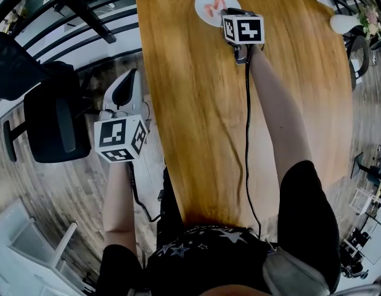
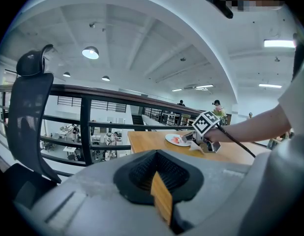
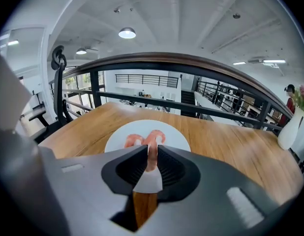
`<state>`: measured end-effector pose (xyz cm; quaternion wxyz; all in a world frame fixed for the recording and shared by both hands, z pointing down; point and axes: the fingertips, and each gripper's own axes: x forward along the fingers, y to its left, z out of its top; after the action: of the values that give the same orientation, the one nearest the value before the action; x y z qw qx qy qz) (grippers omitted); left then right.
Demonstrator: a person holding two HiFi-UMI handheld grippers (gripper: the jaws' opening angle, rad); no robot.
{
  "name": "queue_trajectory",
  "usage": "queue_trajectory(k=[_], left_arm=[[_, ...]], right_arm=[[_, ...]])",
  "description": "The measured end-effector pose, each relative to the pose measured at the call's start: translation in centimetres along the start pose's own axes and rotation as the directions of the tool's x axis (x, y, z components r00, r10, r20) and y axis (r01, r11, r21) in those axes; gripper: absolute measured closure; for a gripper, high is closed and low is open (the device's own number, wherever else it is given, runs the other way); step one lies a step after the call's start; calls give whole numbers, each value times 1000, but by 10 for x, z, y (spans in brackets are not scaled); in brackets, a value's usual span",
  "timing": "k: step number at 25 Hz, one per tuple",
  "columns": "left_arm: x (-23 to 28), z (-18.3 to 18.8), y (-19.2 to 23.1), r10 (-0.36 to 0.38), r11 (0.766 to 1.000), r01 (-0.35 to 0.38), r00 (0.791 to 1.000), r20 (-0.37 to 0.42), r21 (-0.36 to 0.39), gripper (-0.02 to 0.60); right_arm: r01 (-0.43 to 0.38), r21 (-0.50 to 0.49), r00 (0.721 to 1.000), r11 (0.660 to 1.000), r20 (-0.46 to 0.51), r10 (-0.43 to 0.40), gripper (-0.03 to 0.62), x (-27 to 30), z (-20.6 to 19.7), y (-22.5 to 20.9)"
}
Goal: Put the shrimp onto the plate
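Left tool [image 2: 158, 154]: held off the left edge of the wooden surface [image 1: 203, 134]; jaws drawn together, nothing between them; black office chair [image 1: 52, 125] near it. Right tool [image 3: 151, 157]: at the far end of the surface; jaws narrow, pinching one shrimp [image 3: 152, 144] over the white plate [image 3: 177, 140]; contact with the plate not discernible. Second shrimp [image 3: 133, 140]: lying on the plate, left of the first. White vase [image 3: 289, 129]: far right corner; railing [image 3: 191, 107] beyond.
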<state>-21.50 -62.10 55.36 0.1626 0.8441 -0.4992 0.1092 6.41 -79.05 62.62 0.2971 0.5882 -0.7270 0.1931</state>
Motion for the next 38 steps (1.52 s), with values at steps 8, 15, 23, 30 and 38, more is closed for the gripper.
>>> queue_trajectory(k=[8,15,23,30,38], left_arm=[[0,-4,5,3,1000,-3,1000,-4,-9,580],[-2,-4,5,6,1000,-6,1000,-3,-25,580],[-9,0,4,15,1000,-16,1000,-2,-26,580],[-32,15,-9,12,1000,-12,1000,19,-20,580],[-79,44,-45,1,1000,-1,998,58,0,580]], right_arm=[[0,7,1000,1000,-29,0,528,8,-3,0],[-5,11,999,1000,-53,5,526,8,-5,1],[3,20,1000,1000,-10,-3,508,-4,0,-1],[-24,46,999,999,43,22,508,-47,10,8],[-89,82,990,993,118,79,510,-123,13,24]])
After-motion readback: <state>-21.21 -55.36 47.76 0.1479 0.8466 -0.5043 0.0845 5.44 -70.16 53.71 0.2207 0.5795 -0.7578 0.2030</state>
